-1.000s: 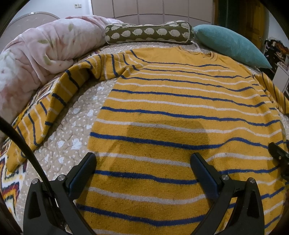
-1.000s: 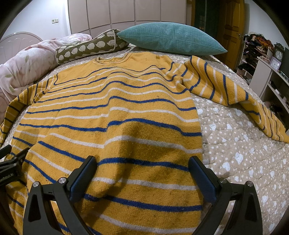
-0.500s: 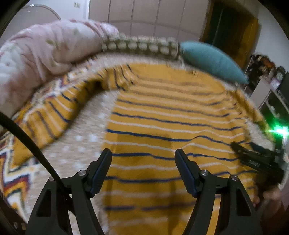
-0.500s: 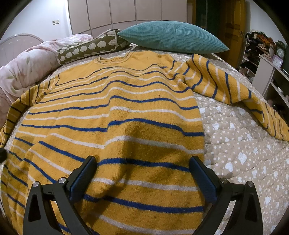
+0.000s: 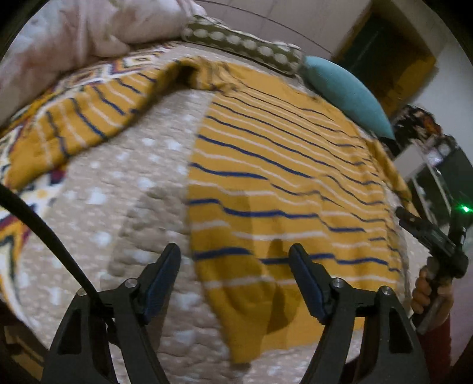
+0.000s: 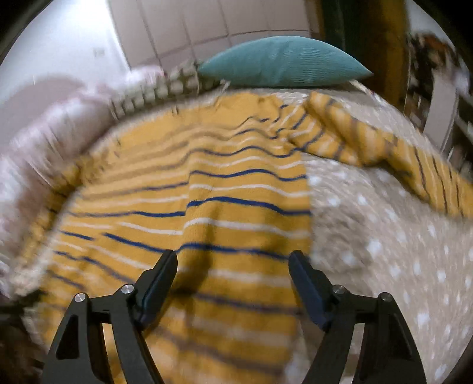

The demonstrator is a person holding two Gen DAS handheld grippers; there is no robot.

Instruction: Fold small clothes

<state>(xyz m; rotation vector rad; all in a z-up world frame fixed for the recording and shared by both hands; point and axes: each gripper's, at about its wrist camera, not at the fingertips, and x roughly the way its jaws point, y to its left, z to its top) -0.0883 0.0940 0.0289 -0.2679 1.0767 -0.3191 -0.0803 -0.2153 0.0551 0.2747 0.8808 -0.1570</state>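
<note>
A home bedroom: quilted bed, teal pillow (bolster beside it), pink duvet.

Yellow sweater with blue and white stripes, spread flat on a tan dotted bed cover. One sleeve stretched out to the upper left. Left gripper low in the middle, jaws just closing but nothing pinched, over the sweater's left edge. Right gripper at the right edge, held by a hand. Teal pillow at the upper right, pink blanket at the top left.
</note>
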